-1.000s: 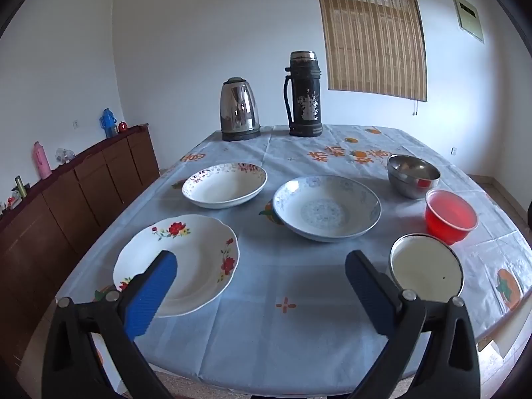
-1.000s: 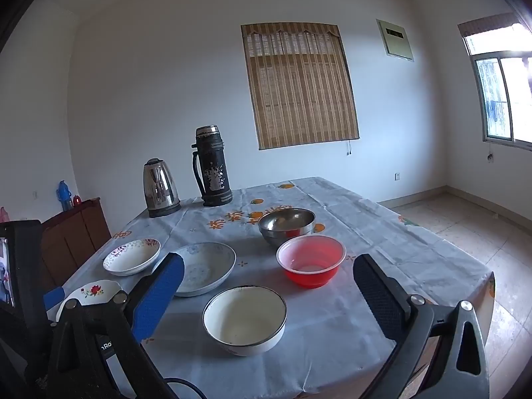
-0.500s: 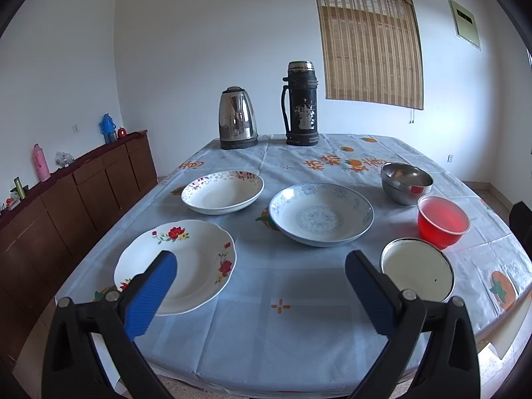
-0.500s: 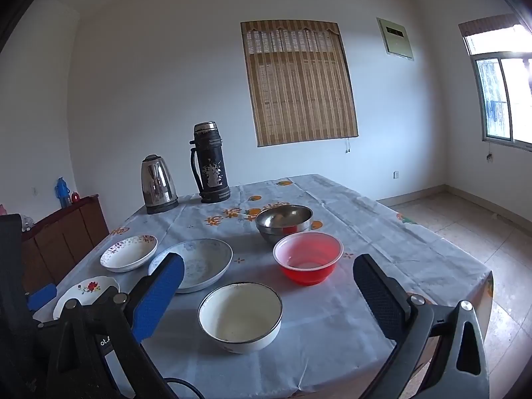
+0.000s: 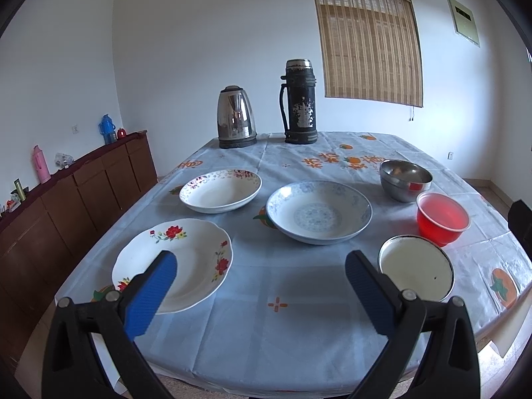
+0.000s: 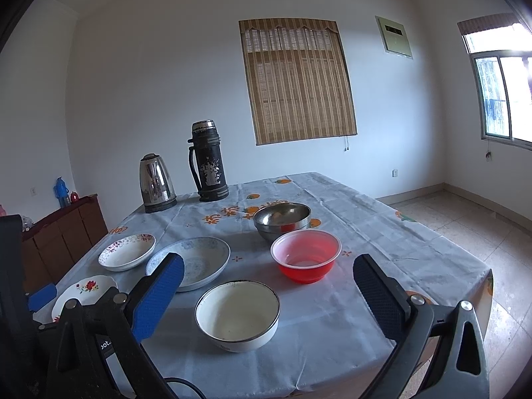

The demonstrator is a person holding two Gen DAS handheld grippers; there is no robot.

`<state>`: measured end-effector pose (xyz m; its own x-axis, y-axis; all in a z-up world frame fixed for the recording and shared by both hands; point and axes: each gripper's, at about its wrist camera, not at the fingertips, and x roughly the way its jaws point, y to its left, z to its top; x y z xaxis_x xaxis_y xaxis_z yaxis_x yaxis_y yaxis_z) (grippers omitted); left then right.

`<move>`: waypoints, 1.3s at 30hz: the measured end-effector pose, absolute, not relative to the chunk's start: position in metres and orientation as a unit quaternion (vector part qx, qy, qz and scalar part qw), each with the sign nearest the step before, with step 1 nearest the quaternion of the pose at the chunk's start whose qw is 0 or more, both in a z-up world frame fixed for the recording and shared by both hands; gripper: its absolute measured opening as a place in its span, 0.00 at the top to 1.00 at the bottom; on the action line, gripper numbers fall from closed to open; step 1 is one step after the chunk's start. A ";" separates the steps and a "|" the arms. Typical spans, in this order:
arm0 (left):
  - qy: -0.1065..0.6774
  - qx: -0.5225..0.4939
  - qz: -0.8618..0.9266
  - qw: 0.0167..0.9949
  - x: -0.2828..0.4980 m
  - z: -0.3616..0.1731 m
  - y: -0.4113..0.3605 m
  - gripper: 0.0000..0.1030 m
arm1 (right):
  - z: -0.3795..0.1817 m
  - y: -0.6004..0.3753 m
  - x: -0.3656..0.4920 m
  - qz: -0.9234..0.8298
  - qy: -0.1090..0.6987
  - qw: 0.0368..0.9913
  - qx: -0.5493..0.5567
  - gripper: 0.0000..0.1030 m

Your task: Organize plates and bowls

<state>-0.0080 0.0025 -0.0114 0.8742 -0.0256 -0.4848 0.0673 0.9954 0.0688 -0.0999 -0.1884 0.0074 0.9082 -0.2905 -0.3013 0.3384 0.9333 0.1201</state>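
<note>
Pale blue cloth covers the table (image 5: 266,326). Both my grippers, left (image 5: 259,262) and right (image 6: 267,264), hover spread wide, empty, at the near edge. Three plates (image 5: 219,189) lie left, three bowls (image 6: 306,261) right, all apart; bare cloth lies between.

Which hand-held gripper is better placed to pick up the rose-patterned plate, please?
Left. The left hand-held gripper hangs open with one finger over the rose-patterned plate; the right hand-held gripper faces the white bowl.
</note>
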 end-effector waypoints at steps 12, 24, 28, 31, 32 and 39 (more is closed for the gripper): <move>0.252 0.043 -0.026 0.966 -0.009 -0.010 0.002 0.00 | 0.006 -0.188 -0.100 -0.162 0.140 0.973 0.085 0.01; 0.255 0.043 -0.029 0.966 -0.008 -0.010 0.000 0.00 | 0.006 -0.189 -0.100 -0.162 0.142 0.973 0.085 0.01; 0.256 0.043 -0.028 0.965 -0.007 -0.011 -0.001 0.00 | 0.006 -0.189 -0.100 -0.162 0.143 0.973 0.084 0.01; 0.256 0.042 -0.028 0.965 -0.007 -0.011 -0.001 0.00 | 0.006 -0.189 -0.099 -0.162 0.144 0.973 0.084 0.01; 0.255 0.043 -0.028 0.966 -0.007 -0.011 -0.001 0.00 | 0.006 -0.189 -0.099 -0.162 0.144 0.973 0.084 0.01; 0.259 0.042 -0.028 0.965 -0.004 -0.013 -0.001 0.00 | 0.006 -0.188 -0.098 -0.162 0.145 0.972 0.085 0.01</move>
<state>-0.0045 -0.0013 -0.0125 0.8645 -0.0329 -0.5015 0.0763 0.9949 0.0663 -0.0984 -0.1885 0.0059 0.9053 -0.2899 -0.3104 0.3395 0.9331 0.1184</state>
